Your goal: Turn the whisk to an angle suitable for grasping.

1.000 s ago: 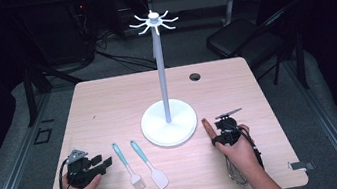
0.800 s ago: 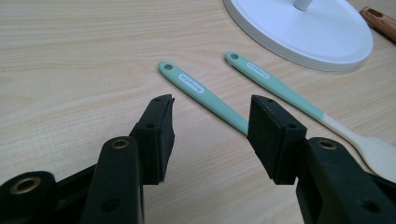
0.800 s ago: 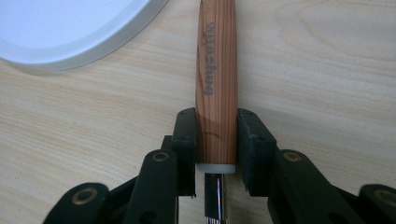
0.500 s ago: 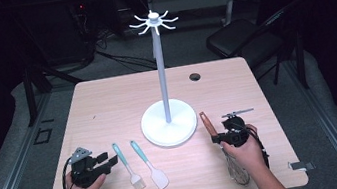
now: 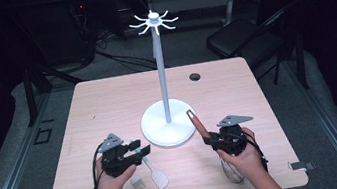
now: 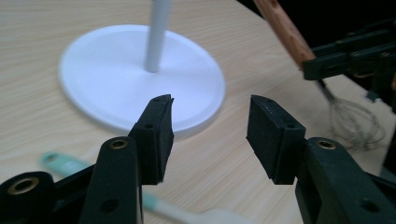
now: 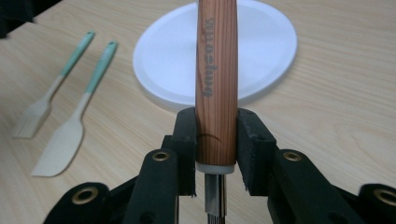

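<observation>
We see even overhead light on the table [image 5: 107, 103], the room around it near black. Shadows are soft and short. The high view is low-res and soft. In the left gripper view the jaws are sharp, the spatula [image 6: 187, 212] beneath them blurred, the whisk [image 6: 357, 122] right of them hazy. In the right gripper view, mild glare on the white base [image 7: 261, 51] beyond the jaws.
</observation>
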A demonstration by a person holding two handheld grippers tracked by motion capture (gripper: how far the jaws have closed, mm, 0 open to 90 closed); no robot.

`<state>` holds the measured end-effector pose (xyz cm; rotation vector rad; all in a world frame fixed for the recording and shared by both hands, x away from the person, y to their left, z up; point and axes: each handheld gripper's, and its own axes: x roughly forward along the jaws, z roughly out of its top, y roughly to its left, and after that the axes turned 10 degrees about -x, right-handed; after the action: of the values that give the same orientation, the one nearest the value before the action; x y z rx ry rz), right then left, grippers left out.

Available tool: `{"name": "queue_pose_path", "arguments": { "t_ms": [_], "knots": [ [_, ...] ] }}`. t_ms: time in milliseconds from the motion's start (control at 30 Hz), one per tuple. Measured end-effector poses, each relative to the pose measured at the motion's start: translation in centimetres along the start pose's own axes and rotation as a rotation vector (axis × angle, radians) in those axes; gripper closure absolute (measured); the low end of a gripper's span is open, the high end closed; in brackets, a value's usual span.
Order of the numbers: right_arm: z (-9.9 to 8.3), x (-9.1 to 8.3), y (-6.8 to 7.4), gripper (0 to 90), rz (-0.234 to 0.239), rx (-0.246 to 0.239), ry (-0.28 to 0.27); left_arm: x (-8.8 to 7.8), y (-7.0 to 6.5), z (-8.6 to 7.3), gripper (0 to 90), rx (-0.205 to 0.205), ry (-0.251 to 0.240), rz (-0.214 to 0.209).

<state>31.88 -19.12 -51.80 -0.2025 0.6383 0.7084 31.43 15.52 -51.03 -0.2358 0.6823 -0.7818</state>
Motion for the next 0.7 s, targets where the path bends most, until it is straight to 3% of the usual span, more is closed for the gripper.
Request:
{"name": "queue_pose_path", "arguments": {
  "t_ms": [133, 167, 233, 300, 333, 433, 467, 500, 533, 700],
  "knots": [
    [0.3, 0.1, 0.9, 70.8, 0.036, -0.034, -0.028, 2.3, -1.1, 0.3, 50.2, -0.050, -0.007, -0.107],
    [0.4, 0.1, 1.1, 70.8, 0.051, -0.046, -0.026, 2.3, -1.1, 0.3, 49.7, -0.050, -0.007, -0.107],
    [0.5, 0.3, 1.6, 70.8, 0.075, -0.056, -0.030, 3.7, -1.8, 0.4, 48.8, -0.051, 0.002, -0.165],
    [0.5, 0.5, 1.9, 70.8, 0.088, -0.063, -0.026, 4.1, -1.9, 0.4, 48.5, -0.047, 0.012, -0.175],
    [0.6, 0.9, 2.4, 70.8, 0.103, -0.080, -0.019, 4.9, -1.9, 0.3, 48.4, -0.051, 0.041, -0.196],
    [0.6, 1.2, 3.1, 70.8, 0.107, -0.114, -0.015, 5.6, -1.8, 0.2, 48.3, -0.063, 0.055, -0.191],
    [0.6, 1.3, 3.6, 70.7, 0.121, -0.143, -0.013, 6.0, -1.6, 0.2, 48.0, -0.092, 0.049, -0.211],
    [0.7, 1.4, 3.8, 70.7, 0.130, -0.156, -0.013, 6.0, -1.6, 0.2, 47.8, -0.092, 0.049, -0.211],
    [0.7, 1.4, 3.9, 70.7, 0.133, -0.160, -0.014, 6.2, -1.5, 0.2, 47.7, -0.121, 0.035, -0.244],
    [0.8, 1.7, 4.2, 70.7, 0.156, -0.158, -0.019, 6.7, -1.6, 0.4, 46.6, -0.148, 0.015, -0.258]
  ]
}}
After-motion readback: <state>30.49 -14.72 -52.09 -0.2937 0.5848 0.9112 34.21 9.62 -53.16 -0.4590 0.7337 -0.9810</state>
